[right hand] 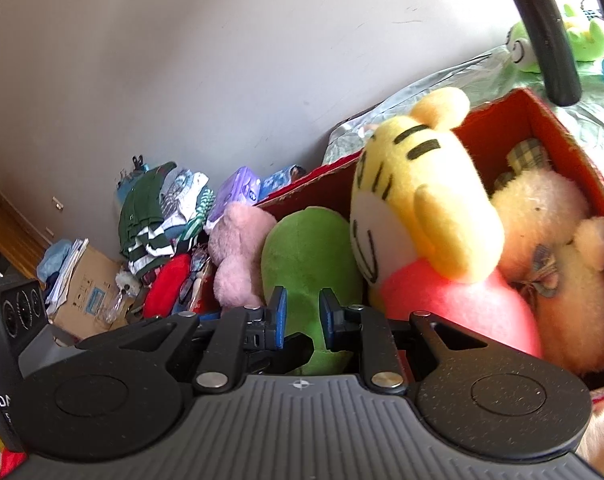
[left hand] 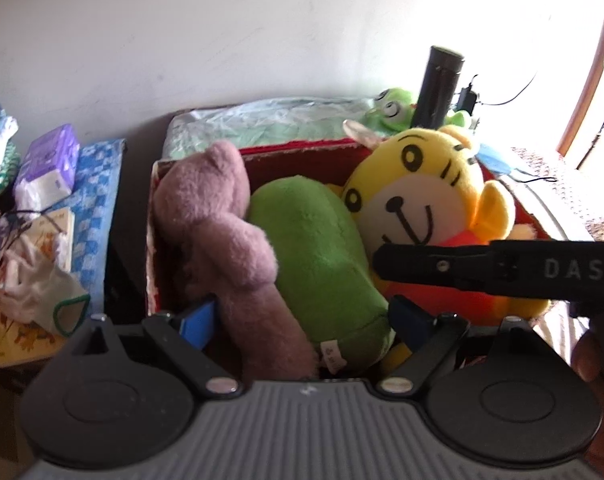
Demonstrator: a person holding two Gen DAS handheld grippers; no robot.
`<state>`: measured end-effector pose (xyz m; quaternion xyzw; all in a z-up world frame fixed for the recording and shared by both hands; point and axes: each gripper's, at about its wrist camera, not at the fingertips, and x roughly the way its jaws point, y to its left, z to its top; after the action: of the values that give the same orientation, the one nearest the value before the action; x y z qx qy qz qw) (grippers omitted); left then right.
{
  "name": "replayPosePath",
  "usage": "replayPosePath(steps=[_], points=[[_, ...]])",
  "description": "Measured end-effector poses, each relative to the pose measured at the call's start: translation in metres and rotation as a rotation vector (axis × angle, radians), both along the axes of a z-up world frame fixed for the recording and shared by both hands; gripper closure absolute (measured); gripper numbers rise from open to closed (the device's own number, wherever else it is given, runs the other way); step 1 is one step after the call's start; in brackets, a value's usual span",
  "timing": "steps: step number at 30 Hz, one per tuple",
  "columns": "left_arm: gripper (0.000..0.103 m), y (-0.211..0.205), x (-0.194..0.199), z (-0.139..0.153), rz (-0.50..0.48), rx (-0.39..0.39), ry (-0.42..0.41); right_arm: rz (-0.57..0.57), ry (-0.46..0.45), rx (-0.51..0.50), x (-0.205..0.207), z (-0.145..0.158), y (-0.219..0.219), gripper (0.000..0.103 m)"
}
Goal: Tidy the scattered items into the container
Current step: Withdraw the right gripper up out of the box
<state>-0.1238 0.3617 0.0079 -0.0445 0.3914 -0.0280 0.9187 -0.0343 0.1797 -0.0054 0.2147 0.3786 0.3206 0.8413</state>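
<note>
A red box holds a pink plush bear, a green plush and a yellow tiger plush. My left gripper is open wide, its blue fingers on either side of the bear's leg and the green plush's lower end. In the right wrist view the same box also holds a cream bear. My right gripper is part open just above the green plush, gripping nothing. Its black body crosses the left wrist view.
A small green frog plush and a black cylinder stand on the pale sheet behind the box. To the left are a purple pack, a blue checked cloth, clothes and a cardboard box.
</note>
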Motion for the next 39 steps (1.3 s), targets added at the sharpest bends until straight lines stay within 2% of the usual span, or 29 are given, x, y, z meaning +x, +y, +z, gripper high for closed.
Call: replayPosePath(steps=[9, 18, 26, 33, 39], points=[[0.014, -0.005, 0.003, -0.001, 0.071, 0.004, 0.046, -0.05, -0.033, -0.062, -0.009, 0.004, -0.002, 0.082], [0.014, -0.019, 0.001, -0.005, 0.089, 0.07, 0.075, -0.082, -0.068, -0.101, -0.019, 0.003, -0.01, 0.082], [0.014, -0.025, -0.002, -0.008, 0.114, 0.083, 0.077, -0.118, -0.086, -0.109, -0.027, 0.001, -0.021, 0.085], [0.014, -0.028, -0.001, -0.009, 0.136, 0.089, 0.076, -0.107, -0.148, -0.15, -0.036, 0.002, -0.022, 0.086], [0.014, -0.031, -0.001, -0.011, 0.155, 0.096, 0.075, -0.102, -0.164, -0.158, -0.037, 0.002, -0.023, 0.086]])
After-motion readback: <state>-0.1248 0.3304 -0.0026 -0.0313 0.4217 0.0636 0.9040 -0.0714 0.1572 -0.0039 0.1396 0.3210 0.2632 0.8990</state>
